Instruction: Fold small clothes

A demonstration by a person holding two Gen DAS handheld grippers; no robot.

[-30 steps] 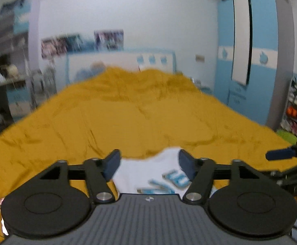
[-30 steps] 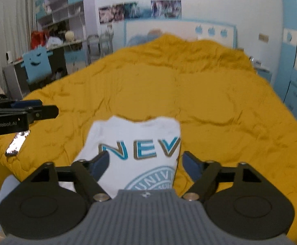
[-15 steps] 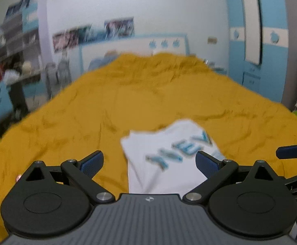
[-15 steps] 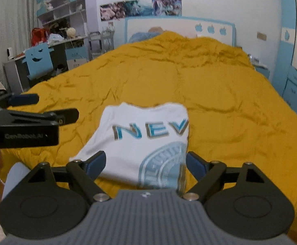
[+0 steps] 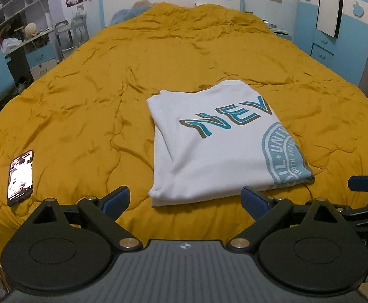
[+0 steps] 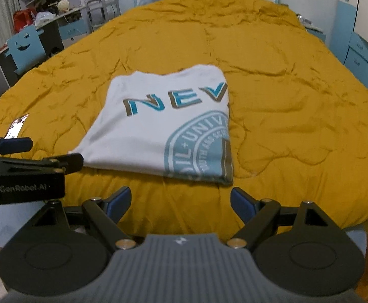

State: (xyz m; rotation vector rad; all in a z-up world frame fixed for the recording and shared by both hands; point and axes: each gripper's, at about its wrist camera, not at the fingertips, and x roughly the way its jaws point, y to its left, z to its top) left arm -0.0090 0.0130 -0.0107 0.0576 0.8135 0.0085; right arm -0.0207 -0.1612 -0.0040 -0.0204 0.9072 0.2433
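Note:
A white T-shirt [image 5: 219, 149] with teal "NEV" lettering and a round teal emblem lies folded into a flat rectangle on the yellow bedspread [image 5: 158, 58]. It also shows in the right wrist view [image 6: 163, 123]. My left gripper [image 5: 186, 199] is open and empty, held just behind the shirt's near edge. My right gripper [image 6: 180, 203] is open and empty, also just short of the shirt's near edge. The left gripper's fingers [image 6: 14, 145] show at the left of the right wrist view.
A phone [image 5: 20, 178] with a lit screen lies on the bedspread to the left of the shirt. A desk, shelves and a blue chair [image 6: 26, 48] stand left of the bed. A blue wardrobe [image 5: 335, 20] stands at the right.
Both grippers have drawn back from the shirt and opened wider. The shirt now lies whole in front of them, where earlier the fingers were over it.

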